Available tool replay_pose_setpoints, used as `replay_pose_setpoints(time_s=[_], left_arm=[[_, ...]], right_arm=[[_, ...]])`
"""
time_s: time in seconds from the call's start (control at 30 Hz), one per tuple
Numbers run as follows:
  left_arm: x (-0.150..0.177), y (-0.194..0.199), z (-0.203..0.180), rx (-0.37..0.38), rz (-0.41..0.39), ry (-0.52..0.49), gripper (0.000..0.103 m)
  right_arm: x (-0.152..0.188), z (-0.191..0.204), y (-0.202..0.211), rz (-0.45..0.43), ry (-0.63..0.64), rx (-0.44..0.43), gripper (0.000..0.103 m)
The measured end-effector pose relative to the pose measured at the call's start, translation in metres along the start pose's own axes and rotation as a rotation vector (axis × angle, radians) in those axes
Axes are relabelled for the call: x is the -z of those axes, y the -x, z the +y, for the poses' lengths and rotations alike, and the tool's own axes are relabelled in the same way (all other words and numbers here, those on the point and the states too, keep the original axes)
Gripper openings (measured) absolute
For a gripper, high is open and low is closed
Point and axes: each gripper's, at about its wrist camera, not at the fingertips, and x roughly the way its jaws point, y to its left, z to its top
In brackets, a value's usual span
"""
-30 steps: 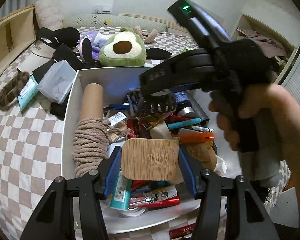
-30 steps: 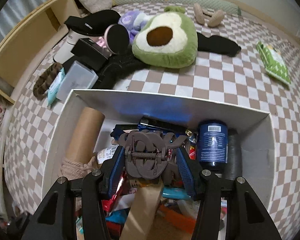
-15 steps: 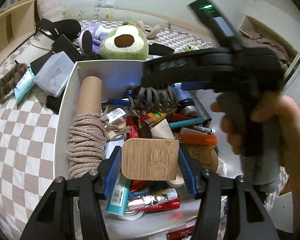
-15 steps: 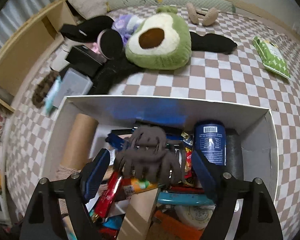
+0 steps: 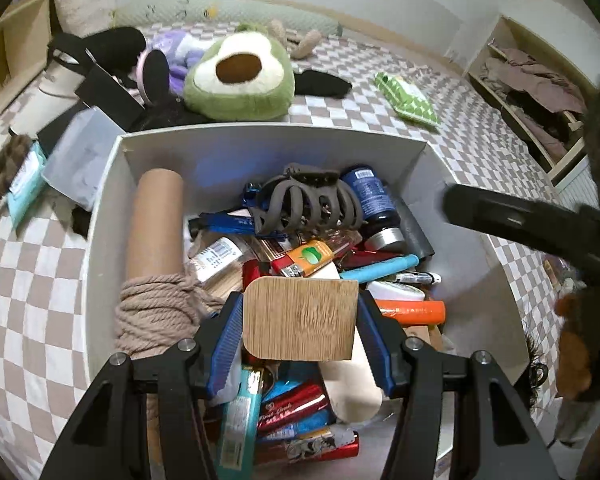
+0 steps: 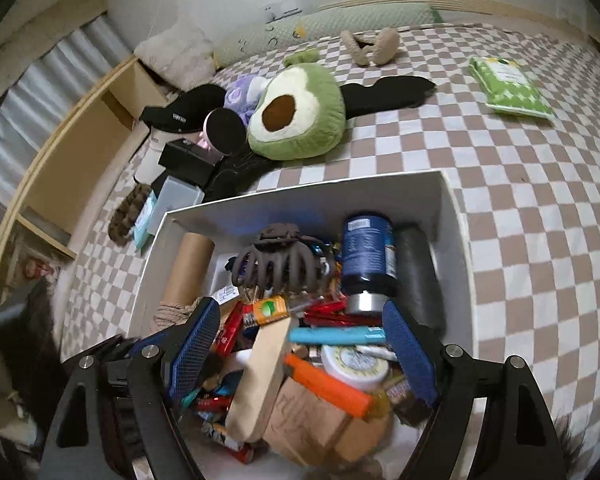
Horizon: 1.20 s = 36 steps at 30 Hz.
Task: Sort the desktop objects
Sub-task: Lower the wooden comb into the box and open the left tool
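A white box (image 5: 108, 200) on the checkered bed is full of small items. A brown hair claw clip (image 5: 306, 204) lies on top of the pile near the box's far wall; it also shows in the right wrist view (image 6: 284, 264). My left gripper (image 5: 300, 320) is shut on a wooden block (image 5: 300, 316), held above the box. My right gripper (image 6: 300, 344) is open and empty above the box, back from the claw clip. A cardboard tube (image 5: 156, 224) wound with rope (image 5: 156, 312) lies along the box's left side.
A blue bottle (image 6: 366, 256), an orange tube (image 6: 328, 384) and a teal pen (image 6: 336, 336) lie in the box. An avocado plush (image 5: 240, 80), black cases, a clear box (image 5: 76, 160) and a green packet (image 5: 408, 100) lie on the bed beyond. Shelves (image 5: 540, 92) stand at right.
My right gripper opened and let the claw clip drop onto the pile, then drew back and to the right. My left gripper still holds the wooden block.
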Motion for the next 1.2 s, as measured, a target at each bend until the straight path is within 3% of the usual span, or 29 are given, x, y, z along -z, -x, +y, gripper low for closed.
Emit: replay_pose_setpoints(time_s=[0.23,0.4,0.47,0.5,1.07,1.1,1.13,1.2], left_arm=[[-0.009,-0.023,-0.008,0.024,0.084,0.020,0.056],[-0.006,-0.027,-0.014,0.001,0.103,0.014,0.057],[-0.005,-0.026,-0.014,-0.009,0.100,0.017,0.077],[-0.005,-0.025,-0.013,-0.013,0.096,0.024,0.080],[0.005,-0.003,-0.011,-0.039,0.082,0.029,0.082],[0.006,-0.001,-0.011,-0.042,0.079,0.029,0.088],[0.007,0.003,-0.011,-0.048,0.072,0.031,0.097],[0.009,0.010,-0.011,-0.057,0.055,0.031,0.098]], right_arm=[[0.010,-0.016,0.014,-0.023,-0.029,-0.034,0.084],[0.017,-0.026,0.012,-0.022,-0.045,-0.047,0.084],[0.019,-0.031,0.011,-0.018,-0.058,-0.052,0.084],[0.019,-0.033,0.011,-0.018,-0.064,-0.052,0.084],[0.027,-0.042,0.037,-0.038,-0.105,-0.043,0.084],[0.028,-0.040,0.039,-0.046,-0.106,-0.037,0.084],[0.030,-0.038,0.041,-0.053,-0.107,-0.031,0.089],[0.033,-0.034,0.047,-0.073,-0.111,-0.010,0.103]])
